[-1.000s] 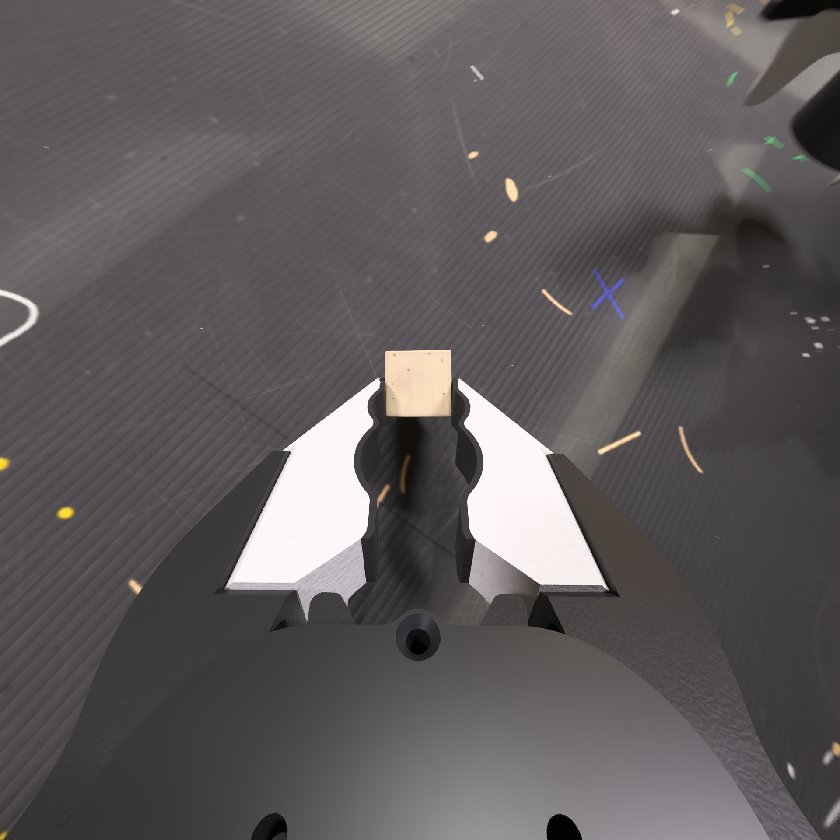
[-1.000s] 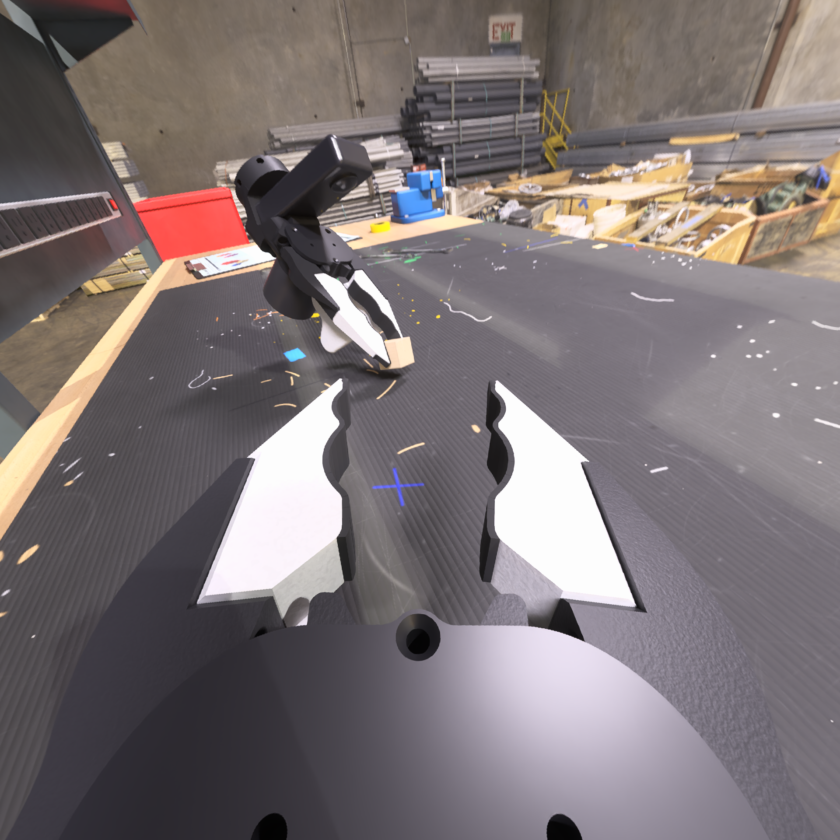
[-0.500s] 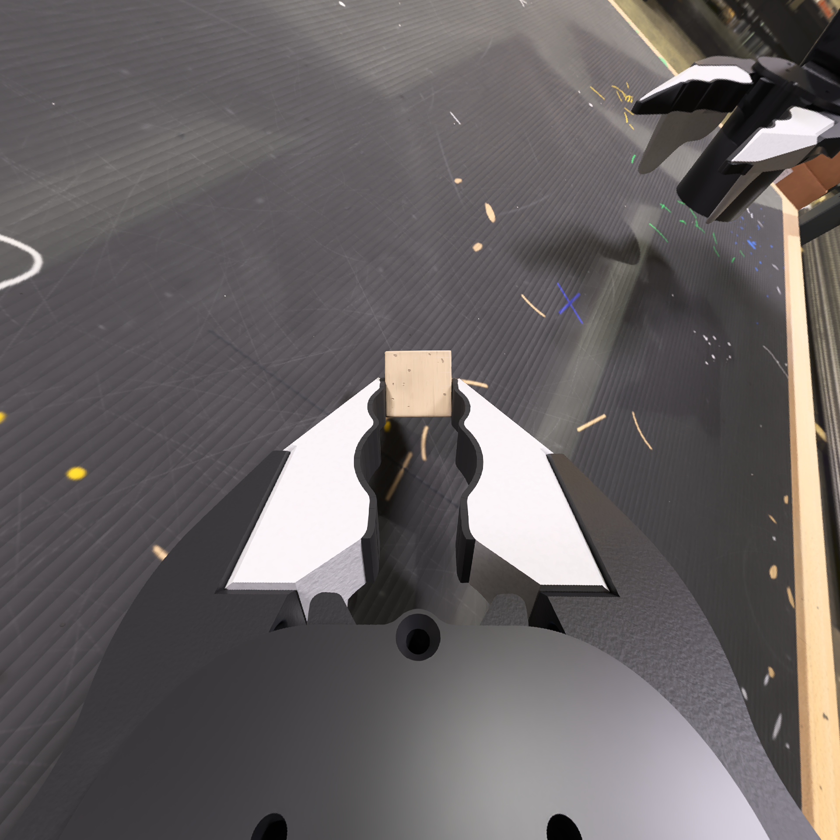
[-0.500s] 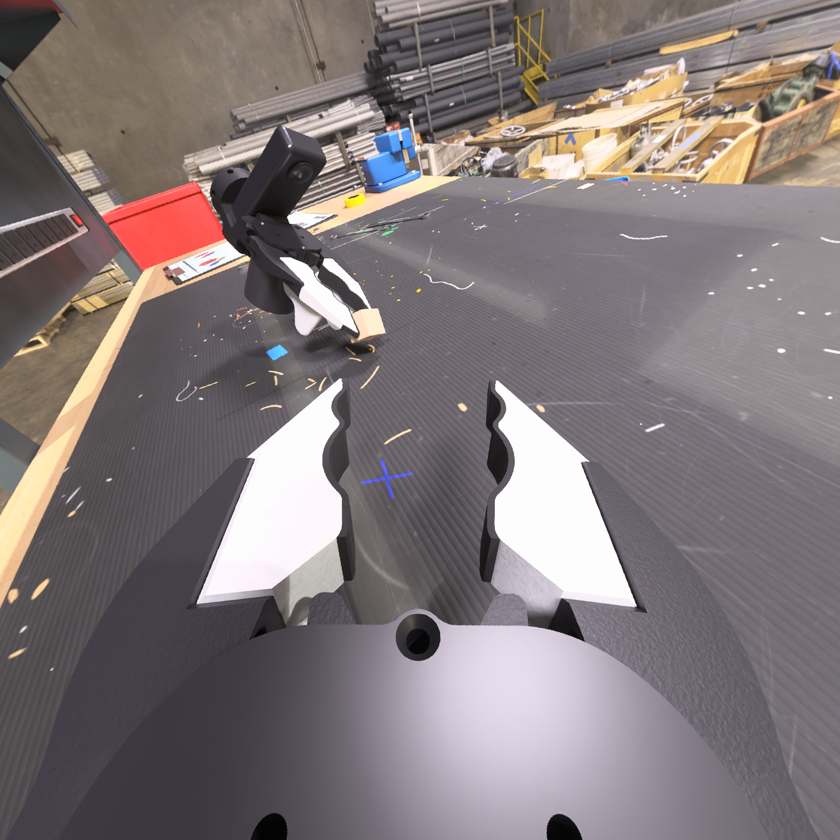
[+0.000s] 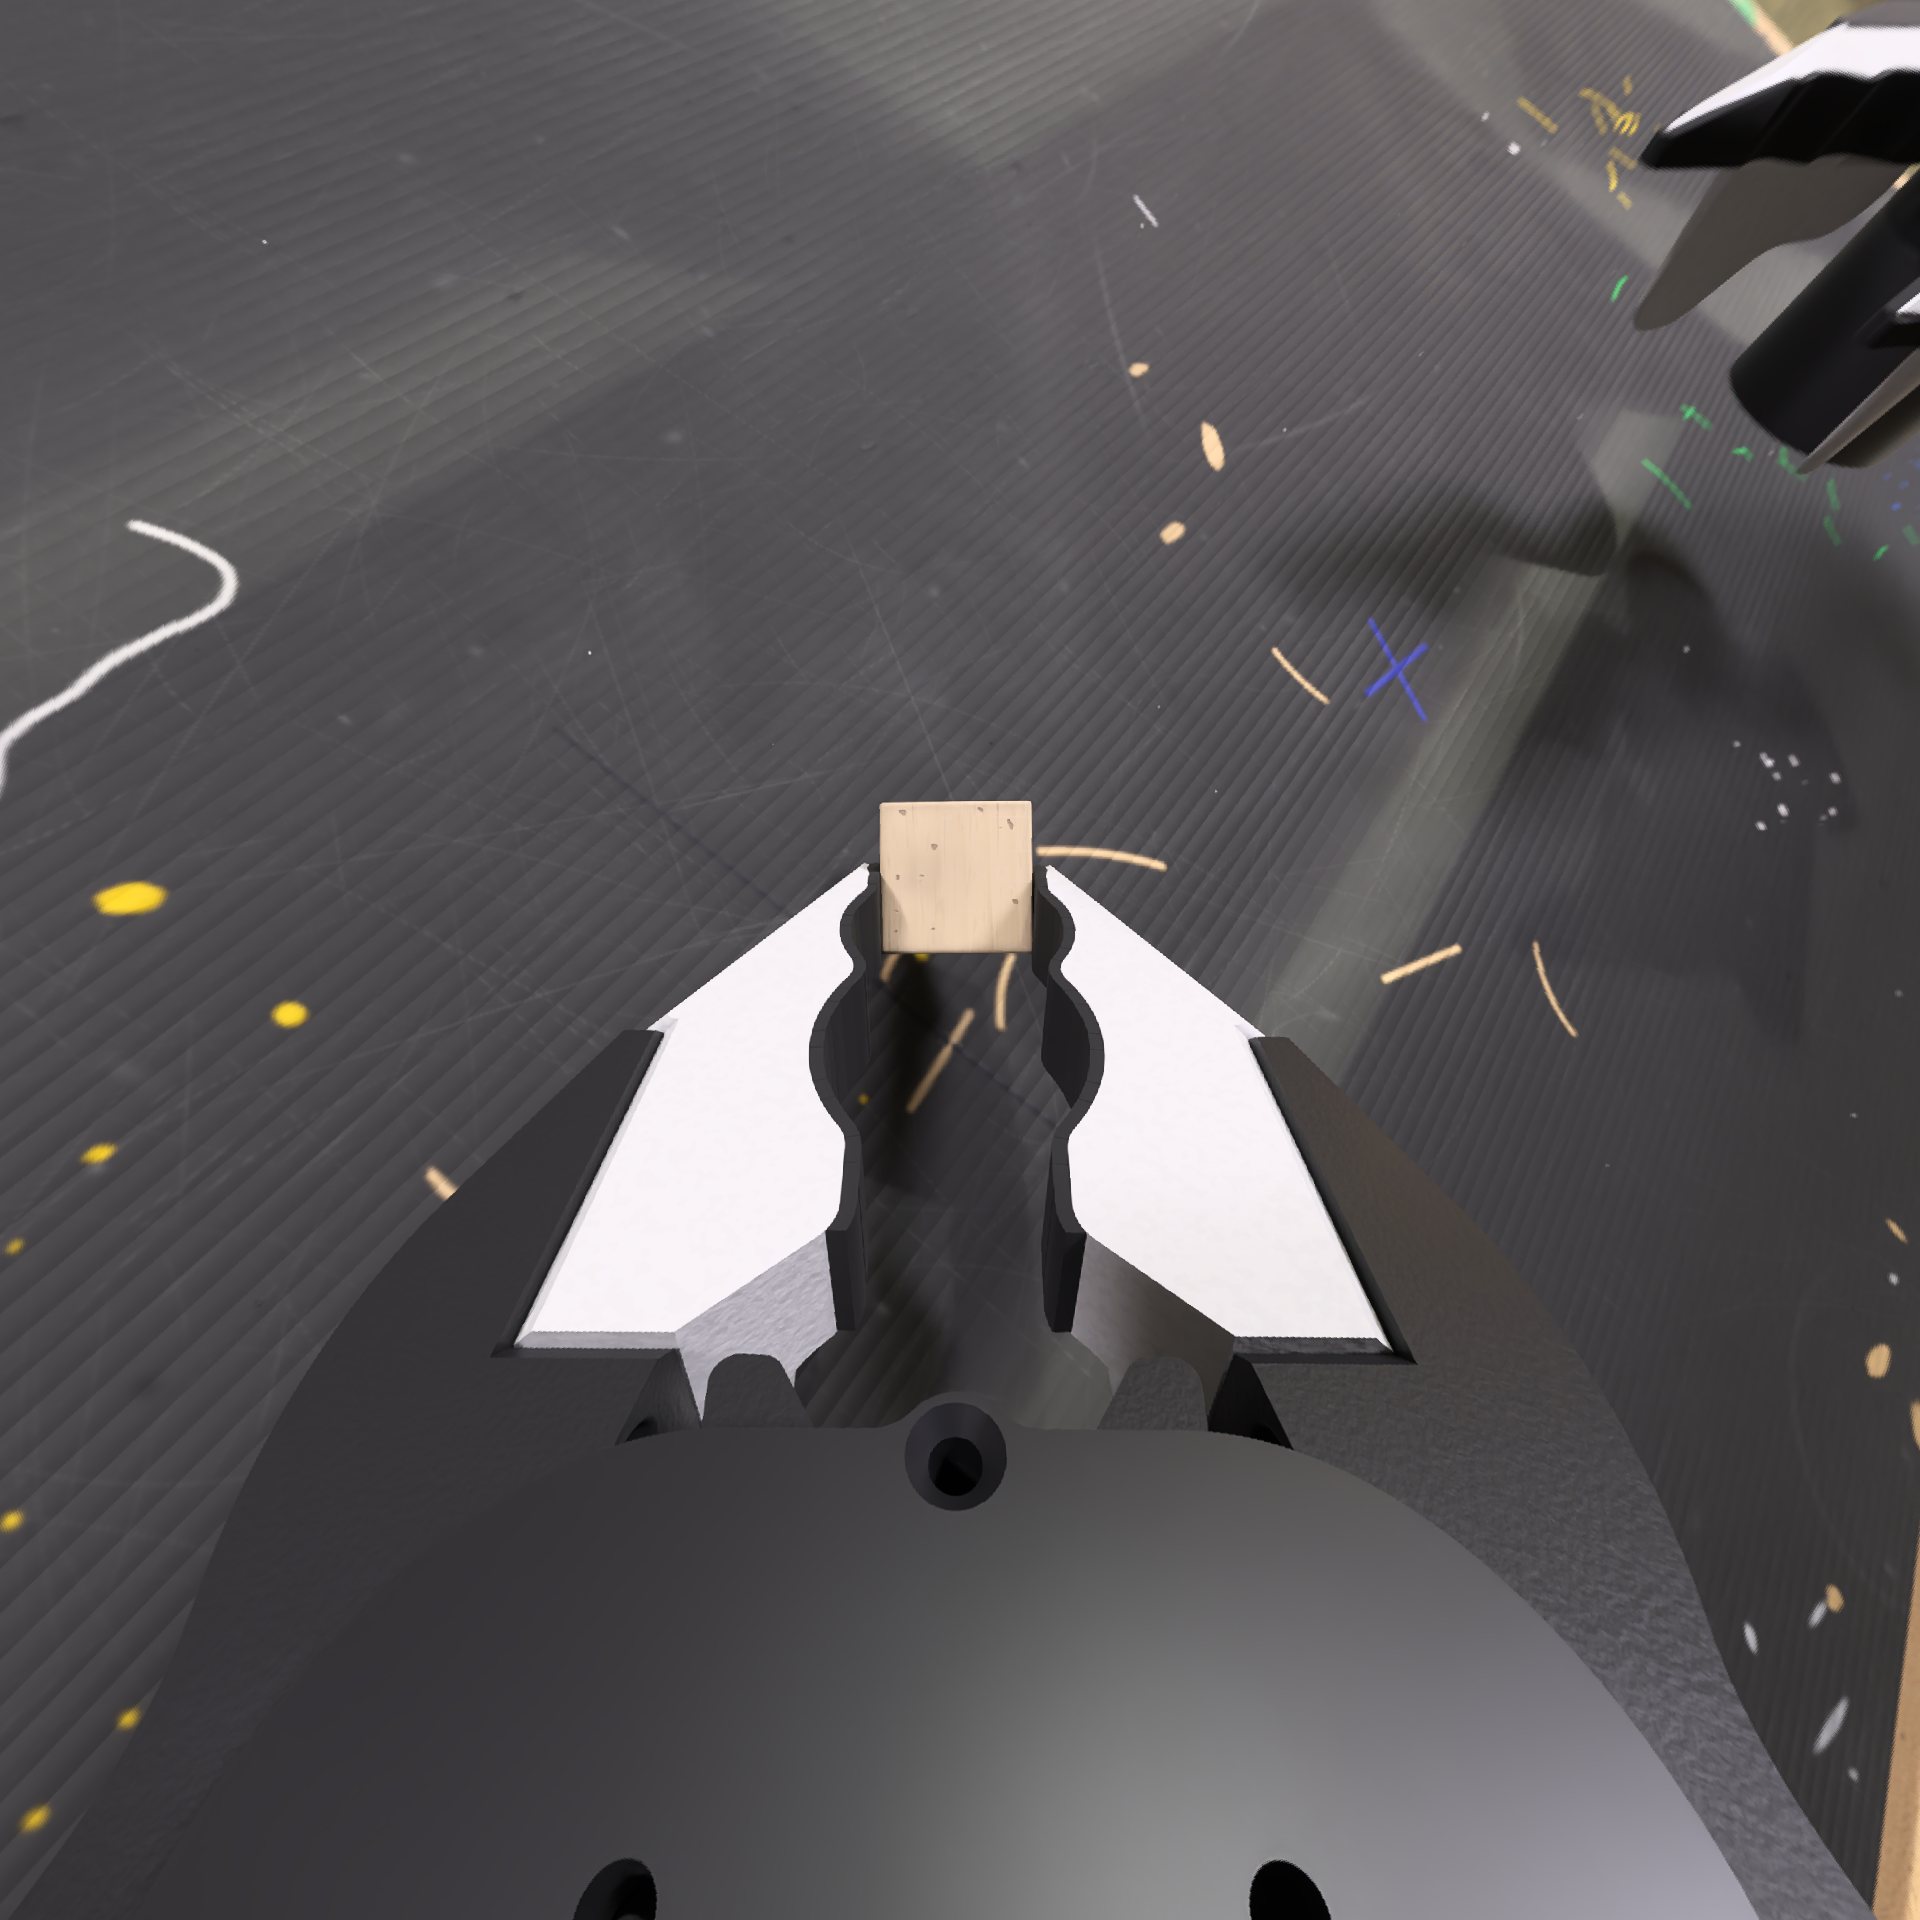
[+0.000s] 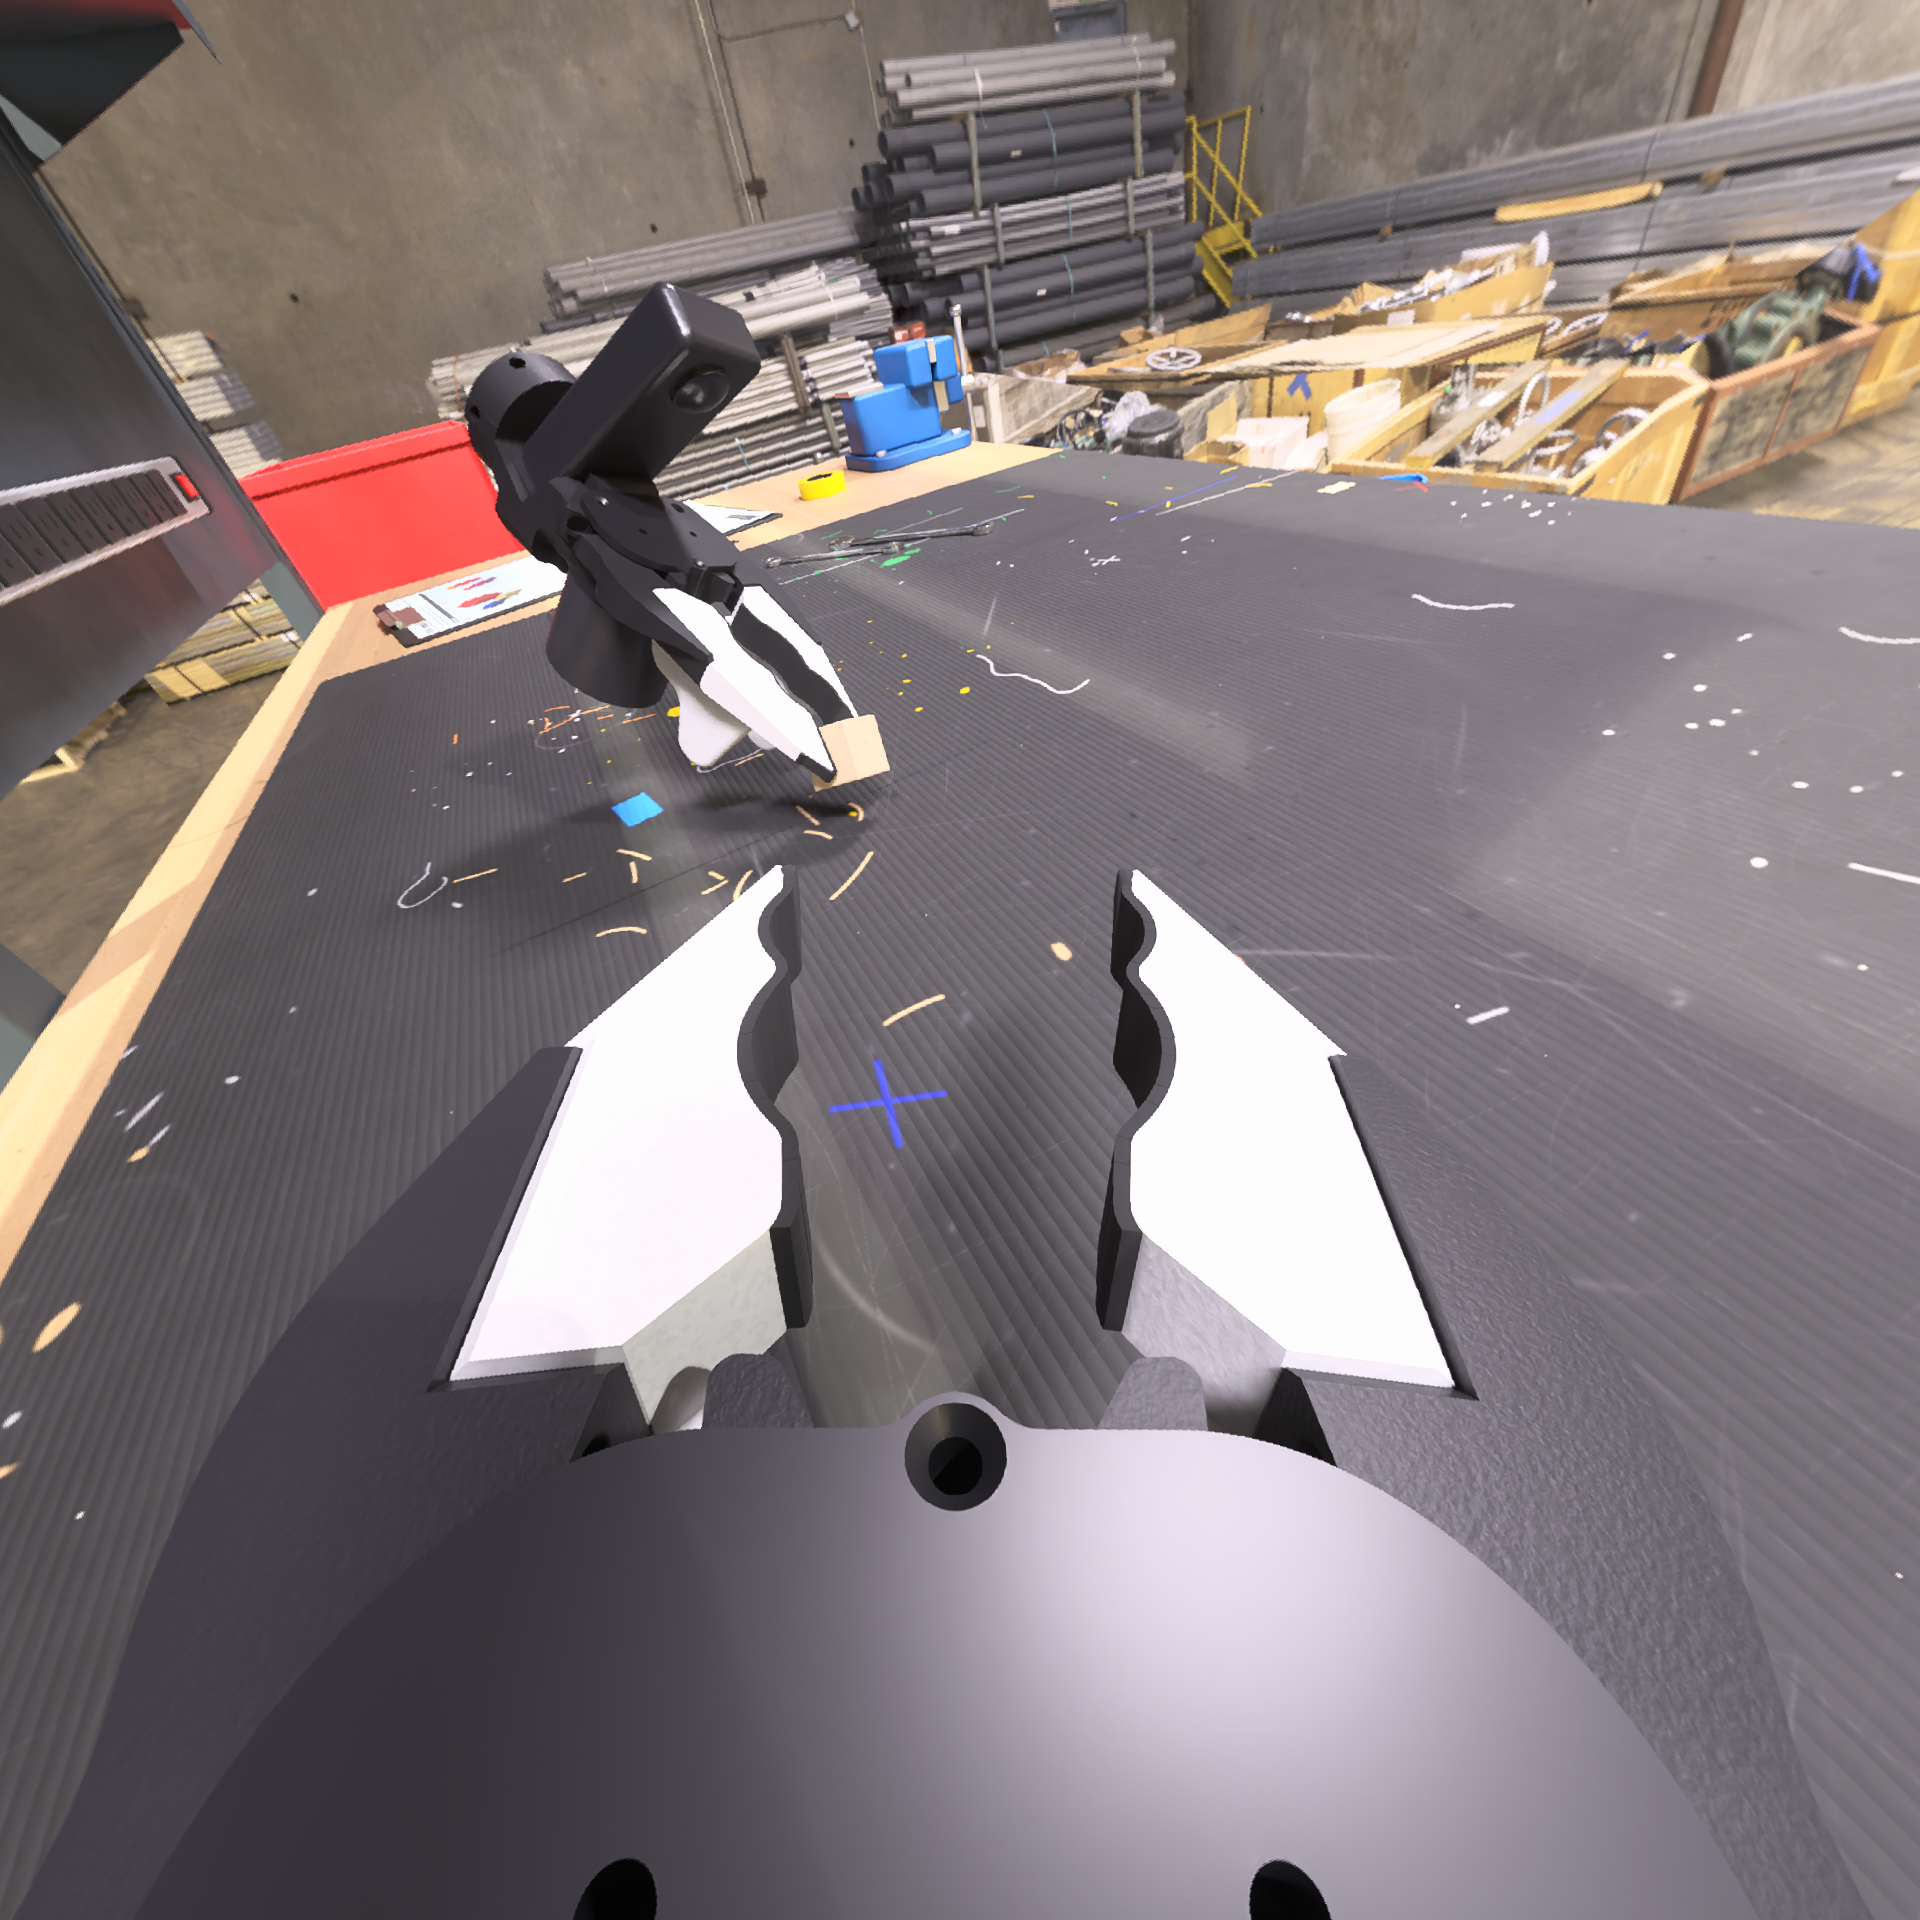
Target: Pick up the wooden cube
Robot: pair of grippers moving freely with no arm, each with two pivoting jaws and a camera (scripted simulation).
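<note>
The wooden cube (image 5: 955, 876) is a small pale block held between the tips of my left gripper (image 5: 955, 894), which is shut on it. In the right wrist view the cube (image 6: 854, 748) hangs a little above the dark mat in the left gripper (image 6: 831, 750), with its shadow below. My right gripper (image 6: 954, 894) is open and empty, low over the mat above a blue cross mark (image 6: 888, 1101). The right gripper also shows at the top right of the left wrist view (image 5: 1766, 301).
The dark ribbed mat (image 6: 1455, 831) covers a wooden-edged bench (image 6: 156, 914). A red bin (image 6: 374, 509), a clipboard (image 6: 468, 608), a blue vise (image 6: 909, 400) and a yellow tape roll (image 6: 821, 483) stand at the far end. A small blue square (image 6: 636, 808) lies near the left gripper.
The left gripper keeps its hold on the cube and has swung and tilted, so the mat marks shifted in its view. The right gripper stays open and has shifted its aim slightly.
</note>
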